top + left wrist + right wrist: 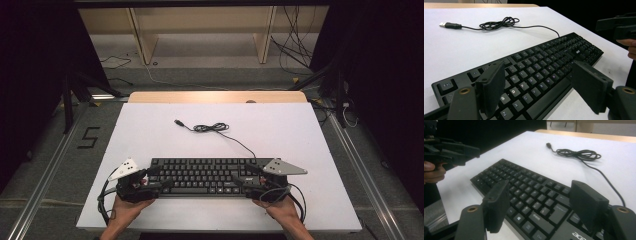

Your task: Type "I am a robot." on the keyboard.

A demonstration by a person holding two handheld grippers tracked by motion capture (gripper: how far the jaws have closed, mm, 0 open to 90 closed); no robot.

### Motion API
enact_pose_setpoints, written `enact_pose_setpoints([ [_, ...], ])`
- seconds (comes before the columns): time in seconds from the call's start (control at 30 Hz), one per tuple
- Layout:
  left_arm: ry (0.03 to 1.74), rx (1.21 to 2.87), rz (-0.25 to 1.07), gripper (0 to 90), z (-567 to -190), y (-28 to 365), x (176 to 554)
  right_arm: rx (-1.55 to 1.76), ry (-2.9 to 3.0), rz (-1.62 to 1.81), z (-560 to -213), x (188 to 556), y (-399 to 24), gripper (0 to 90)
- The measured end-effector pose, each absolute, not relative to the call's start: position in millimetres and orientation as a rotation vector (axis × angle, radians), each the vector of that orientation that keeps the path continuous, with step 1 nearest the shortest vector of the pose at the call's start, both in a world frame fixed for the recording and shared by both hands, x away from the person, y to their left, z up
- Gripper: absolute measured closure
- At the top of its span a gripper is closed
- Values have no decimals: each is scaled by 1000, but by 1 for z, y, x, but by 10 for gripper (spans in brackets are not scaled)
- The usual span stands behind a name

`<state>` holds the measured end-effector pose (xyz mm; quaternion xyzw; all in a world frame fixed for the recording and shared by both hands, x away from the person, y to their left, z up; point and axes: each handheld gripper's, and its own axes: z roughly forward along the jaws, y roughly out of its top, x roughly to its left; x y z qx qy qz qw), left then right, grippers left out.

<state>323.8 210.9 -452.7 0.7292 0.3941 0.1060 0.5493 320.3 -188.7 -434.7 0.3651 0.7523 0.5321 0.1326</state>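
A black keyboard (205,176) lies along the near part of the white tabletop (150,135). Its thin cable (212,128) runs back to a loose coil and ends in a USB plug (178,122). My left gripper (161,178) hovers at the keyboard's left end, jaws open over the keys (541,65) with nothing between them. My right gripper (241,176) is at the right end, also open and empty above the keys (524,192). In the left gripper view the right gripper (616,25) shows far right; in the right gripper view the left gripper (449,151) shows top left.
The coiled cable (499,23) and plug (449,25) lie on the white surface behind the keyboard. A wooden strip (217,96) edges the table's far side, with a shelf frame (200,30) and floor cables (295,45) beyond. Metal rails (50,170) flank the table.
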Motion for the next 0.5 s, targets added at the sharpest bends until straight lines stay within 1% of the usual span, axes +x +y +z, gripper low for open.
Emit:
enact_pose_setpoints([
  [0.27, 928, 1731, 243, 266, -453, 209, 323, 1086, 2122, 1558, -434, 310, -211, 303],
  [0.5, 923, 1739, 241, 265, -453, 208, 322, 1089, 2106, 1538, -437, 302, -222, 286],
])
